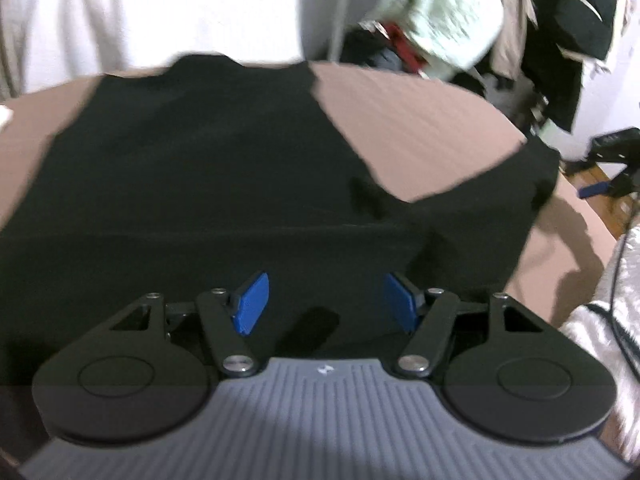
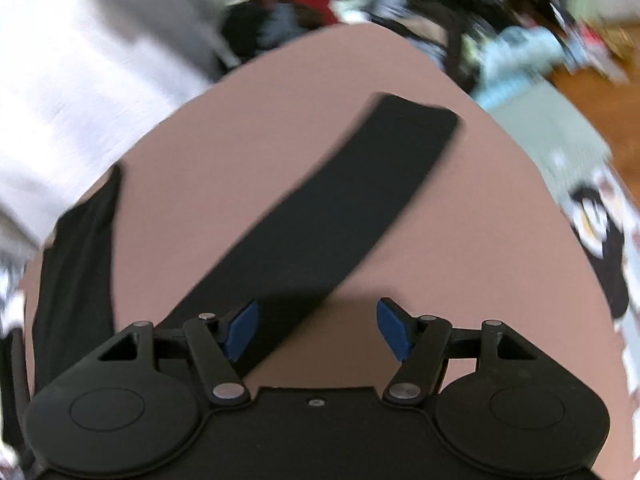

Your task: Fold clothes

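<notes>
Black shirt spread out, folding barely begun

Near, the left claw (image 1: 326, 304) and right claw (image 2: 316, 328) gape open, holding nothing. The black shirt (image 1: 192, 184) lies flat on the pinkish-brown bed (image 2: 460, 240), its sleeve (image 2: 340, 200) stretched far out, unfolded.

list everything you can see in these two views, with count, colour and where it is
garment: one, black, spread flat on the brown surface, one long sleeve stretched out diagonally
surface: one, brown, under the garment
clothes pile: several pieces, pale green, red, black, blurred, beyond the far edge of the surface
white fabric: one, white, behind the surface on the left of the left wrist view
floor: wood brown, right of the surface
left gripper: one, black with blue pads, open, over the garment
right gripper: one, black with blue pads, open, above the sleeve's near end
</notes>
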